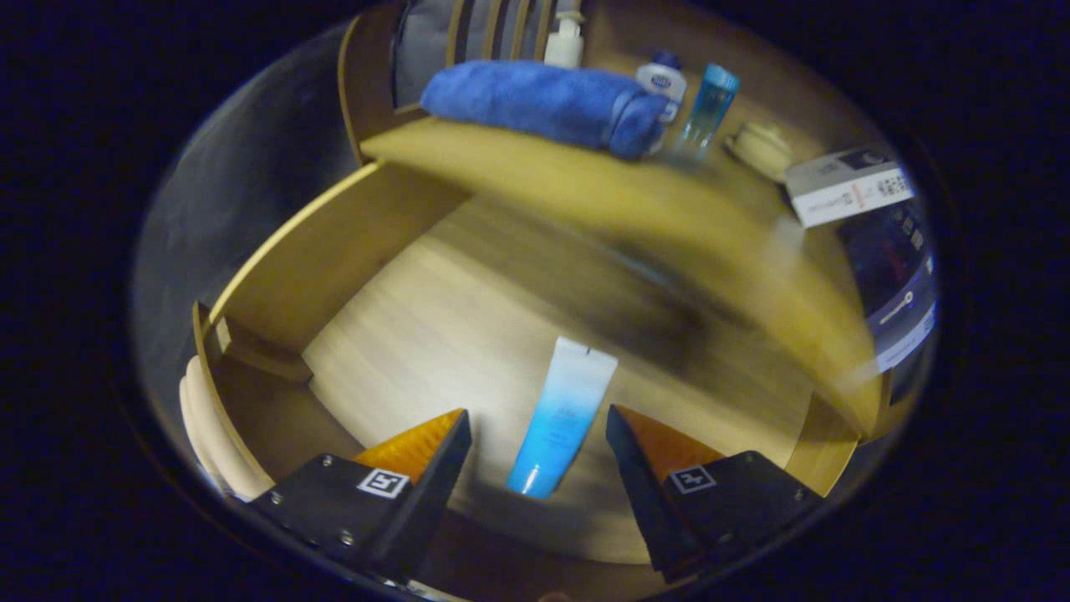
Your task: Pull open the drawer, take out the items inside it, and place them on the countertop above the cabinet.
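The tool hangs wide open over the pulled-out drawer, one blue-and-white tube lying untouched between its fingers, while the desk beyond carries one rolled blue towel, three bottles and one box.

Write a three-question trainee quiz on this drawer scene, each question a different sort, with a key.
1. True or false: the gripper is shut on the blue tube.
2. What rolled item lies on the countertop? A) blue towel B) newspaper C) yellow mat
3. Fill in: the tube lies on the floor of the open ____.

Key: 1 false, the fingers are spread with the tube between them, untouched; 2 A; 3 drawer.
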Tool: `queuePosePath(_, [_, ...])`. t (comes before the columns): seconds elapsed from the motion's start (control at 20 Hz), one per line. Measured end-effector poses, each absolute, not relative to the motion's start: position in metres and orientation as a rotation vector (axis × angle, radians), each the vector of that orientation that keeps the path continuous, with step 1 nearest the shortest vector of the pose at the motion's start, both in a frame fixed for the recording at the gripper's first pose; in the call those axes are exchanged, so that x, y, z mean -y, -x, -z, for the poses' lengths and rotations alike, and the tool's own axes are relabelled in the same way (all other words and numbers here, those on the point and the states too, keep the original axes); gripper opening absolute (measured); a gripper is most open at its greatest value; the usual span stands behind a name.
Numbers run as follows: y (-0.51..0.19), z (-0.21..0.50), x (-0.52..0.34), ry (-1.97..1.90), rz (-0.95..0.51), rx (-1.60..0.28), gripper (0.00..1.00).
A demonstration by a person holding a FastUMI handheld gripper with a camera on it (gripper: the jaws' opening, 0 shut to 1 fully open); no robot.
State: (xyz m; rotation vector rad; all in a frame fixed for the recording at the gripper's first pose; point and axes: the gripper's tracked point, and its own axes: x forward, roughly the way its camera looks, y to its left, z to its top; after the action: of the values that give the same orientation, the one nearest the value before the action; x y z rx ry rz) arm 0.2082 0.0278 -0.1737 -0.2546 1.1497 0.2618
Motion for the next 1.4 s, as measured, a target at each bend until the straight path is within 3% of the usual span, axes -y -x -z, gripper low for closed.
queuePosePath(0.35, [-0.190,0.195,-0.021,0.268,-0.248,-1.356,0.97])
queuePosePath(0.65, [-0.190,0.198,-0.023,0.225,-0.239,-1.378,0.96])
queuePosePath(0.85, [-0.192,0.193,-0.029,0.251,-0.264,-1.345,0.42])
queuePosePath(0.95, [-0.193,0.191,-0.033,0.248,-0.277,-1.328,0.42])
queuePosePath(1.05, [-0.193,0.192,-0.028,0.260,-0.276,-1.302,0.32])
queuePosePath(1.4, [-0.194,0.163,-0.028,0.165,-0.344,-1.204,0.32])
